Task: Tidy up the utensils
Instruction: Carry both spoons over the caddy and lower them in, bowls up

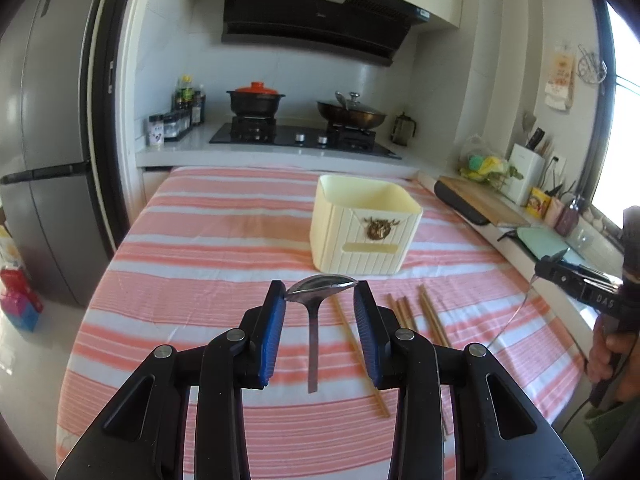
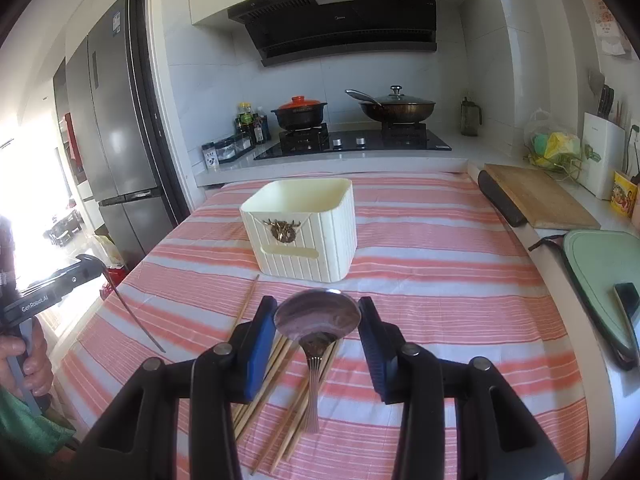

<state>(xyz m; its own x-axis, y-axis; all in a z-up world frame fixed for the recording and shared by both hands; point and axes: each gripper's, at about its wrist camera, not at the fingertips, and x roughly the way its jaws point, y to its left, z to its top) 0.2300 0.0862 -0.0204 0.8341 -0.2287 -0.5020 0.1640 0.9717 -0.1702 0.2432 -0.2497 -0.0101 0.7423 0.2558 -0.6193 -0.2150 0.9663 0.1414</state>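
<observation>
While each gripper pinches the bowl of one metal spoon between its blue pads, both handles hang down. The left gripper [image 1: 320, 300] has its spoon [image 1: 314, 320] clamped at the tips; the right gripper [image 2: 318, 316] grips a second spoon [image 2: 316, 320] likewise, jaws part closed. Below them, several wooden chopsticks [image 2: 276, 376] lie loose on the striped cloth [image 2: 440, 280], on the near side of one cream ribbed bin [image 2: 304, 232].
</observation>
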